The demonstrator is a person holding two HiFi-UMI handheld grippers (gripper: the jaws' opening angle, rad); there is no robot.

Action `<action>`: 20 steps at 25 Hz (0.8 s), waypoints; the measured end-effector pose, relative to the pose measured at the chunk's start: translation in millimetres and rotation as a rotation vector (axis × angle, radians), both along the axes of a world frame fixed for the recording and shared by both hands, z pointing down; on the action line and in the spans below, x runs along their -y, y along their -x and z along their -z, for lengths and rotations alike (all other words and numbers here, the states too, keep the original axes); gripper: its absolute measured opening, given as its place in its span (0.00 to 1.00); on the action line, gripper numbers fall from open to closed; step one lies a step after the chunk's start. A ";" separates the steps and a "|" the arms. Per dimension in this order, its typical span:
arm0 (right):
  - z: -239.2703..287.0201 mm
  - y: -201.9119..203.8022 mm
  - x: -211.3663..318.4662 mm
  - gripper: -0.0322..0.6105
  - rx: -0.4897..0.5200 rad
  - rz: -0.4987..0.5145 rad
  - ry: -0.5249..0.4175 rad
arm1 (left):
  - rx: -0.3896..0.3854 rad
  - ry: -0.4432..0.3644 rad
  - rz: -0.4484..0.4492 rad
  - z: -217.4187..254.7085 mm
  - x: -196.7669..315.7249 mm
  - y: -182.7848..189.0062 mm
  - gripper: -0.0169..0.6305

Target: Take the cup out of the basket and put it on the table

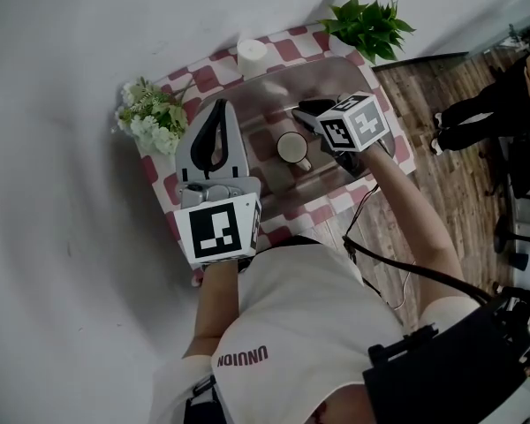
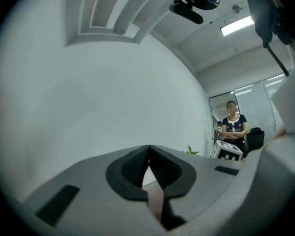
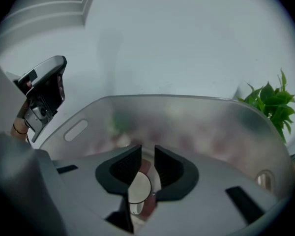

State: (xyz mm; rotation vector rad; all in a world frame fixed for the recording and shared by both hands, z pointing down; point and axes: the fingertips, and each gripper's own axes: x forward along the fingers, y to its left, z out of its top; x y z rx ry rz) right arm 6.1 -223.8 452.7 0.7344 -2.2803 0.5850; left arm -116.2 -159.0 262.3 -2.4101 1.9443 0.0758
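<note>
A: Right gripper (image 3: 147, 152) state?
B: Jaws are standing a narrow gap apart and aren't clamping anything. The tips are hanging inside the basket (image 1: 269, 87), pointing down at the cup (image 1: 291, 147). The cup's rim is showing through the gap. Can't tell if anything is touching.
A: Cup pose?
B: It's sitting upright on the basket floor, about mid-basket. Long axis is running vertical, mouth facing up, handle pointing toward the basket's near edge.
A: Looks?
B: White, round and plain, with a small loop handle.
A: Left gripper (image 2: 148, 149)?
B: Jaws are pressing together with nothing between them. It's hovering over the basket's left end, pointing toward the table's (image 1: 287, 47) far edge.
A: Surroundings?
B: The basket is translucent grey with slot handles, sitting mid-table on the red-and-white checks. A white cylinder (image 1: 252, 56) is standing at the far edge, a green plant (image 1: 367, 25) at the far right corner and flowers (image 1: 150, 117) at the far left corner. A person (image 2: 233, 127) is standing in the background of the left gripper view.
</note>
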 end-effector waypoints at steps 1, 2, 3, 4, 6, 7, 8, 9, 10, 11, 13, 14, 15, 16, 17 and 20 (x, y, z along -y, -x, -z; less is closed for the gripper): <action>-3.4 1.1 -1.2 0.20 -0.008 0.016 0.008 | 0.000 -0.001 0.001 0.3 0.0 0.3 0.05; -7.3 2.2 -2.7 0.20 -0.017 0.033 0.017 | 0.000 -0.002 0.002 0.4 0.0 0.8 0.05; -11.8 2.9 -3.8 0.20 -0.029 0.048 0.025 | 0.001 -0.004 0.003 0.2 0.0 1.5 0.05; -16.6 3.1 -4.2 0.20 -0.043 0.058 0.032 | 0.001 -0.005 0.004 -0.3 -0.2 2.5 0.05; -25.5 2.6 -3.5 0.21 -0.059 0.063 0.050 | 0.004 -0.008 0.008 -1.2 -0.7 4.4 0.05; -29.6 2.5 -2.8 0.21 -0.058 0.060 0.063 | 0.005 -0.009 0.010 -1.8 -1.0 5.3 0.05; -33.6 2.3 -2.1 0.21 -0.052 0.057 0.078 | 0.006 -0.010 0.012 -2.6 -1.3 5.9 0.05; -37.4 1.3 -1.6 0.21 -0.046 0.054 0.094 | 0.006 -0.010 0.013 -3.4 -1.4 6.0 0.05; -40.7 -0.3 -1.3 0.21 -0.040 0.052 0.111 | 0.005 -0.010 0.012 -3.4 -1.1 5.9 0.05; -43.2 -1.1 -1.2 0.21 -0.033 0.051 0.130 | 0.005 -0.011 0.012 -2.5 -0.8 6.3 0.05; -46.8 0.2 -1.8 0.21 -0.030 0.057 0.156 | 0.009 -0.012 0.017 0.0 -0.8 8.8 0.05; -48.2 0.0 -2.5 0.21 -0.039 0.063 0.161 | 0.010 -0.011 0.019 0.6 -1.0 9.5 0.05; -50.0 -1.0 -3.7 0.21 -0.051 0.071 0.164 | 0.010 -0.010 0.020 0.8 -1.0 9.3 0.05; -51.9 -2.0 -5.2 0.21 -0.062 0.080 0.167 | 0.010 -0.010 0.020 0.9 -0.8 8.9 0.05; -54.0 -2.6 -6.7 0.22 -0.071 0.088 0.171 | 0.010 -0.010 0.020 1.0 -0.6 8.6 0.05; -59.9 -1.9 -10.7 0.22 -0.091 0.110 0.184 | 0.010 -0.014 0.019 1.8 -0.4 9.1 0.05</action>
